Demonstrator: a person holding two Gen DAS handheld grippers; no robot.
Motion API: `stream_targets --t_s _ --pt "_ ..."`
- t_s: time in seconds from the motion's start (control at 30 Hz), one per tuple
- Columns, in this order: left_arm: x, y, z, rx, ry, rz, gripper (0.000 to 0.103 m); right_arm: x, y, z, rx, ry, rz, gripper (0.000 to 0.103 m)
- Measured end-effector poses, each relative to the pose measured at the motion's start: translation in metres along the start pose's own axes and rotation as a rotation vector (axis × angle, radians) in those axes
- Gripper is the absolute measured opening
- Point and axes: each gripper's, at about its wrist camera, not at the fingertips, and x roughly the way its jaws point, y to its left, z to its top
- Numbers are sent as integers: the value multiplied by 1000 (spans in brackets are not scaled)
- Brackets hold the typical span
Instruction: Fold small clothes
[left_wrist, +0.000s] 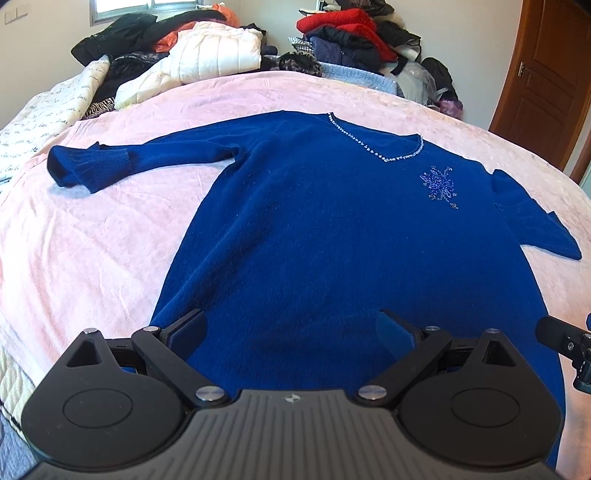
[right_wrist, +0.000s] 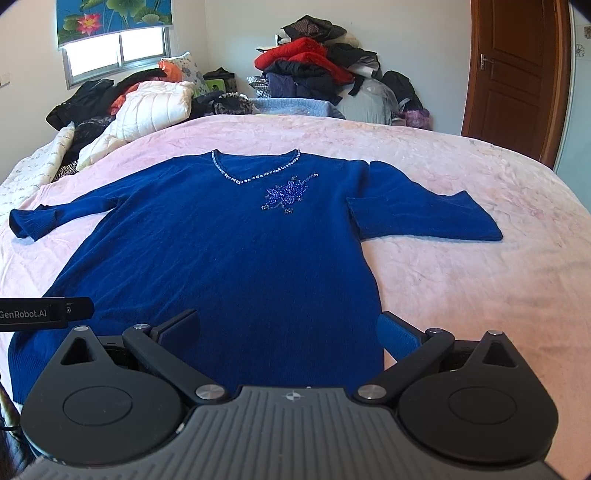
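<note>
We see the pink bedspread (right_wrist: 461, 273) with bare room on both sides of the blue sweater (right_wrist: 229, 266), which lies flat, front up, both sleeves out. Piled clothes (right_wrist: 306, 70) crowd the far edge; a wooden door (right_wrist: 513, 74) stands at right. Our left gripper (left_wrist: 291, 332) and right gripper (right_wrist: 290, 332) hover over the hem, both spread wide, holding nothing.

Wooden door (right_wrist: 517, 74), perhaps ajar
</note>
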Motion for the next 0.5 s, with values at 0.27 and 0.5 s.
stream_targets --t_s 0.27,0.5 --pt "31 -11 33 -4 30 19 99 35 -8 37 -9 22 14 103" --pt "52 -20 58 -5 37 36 99 59 -17 64 -9 18 33 103"
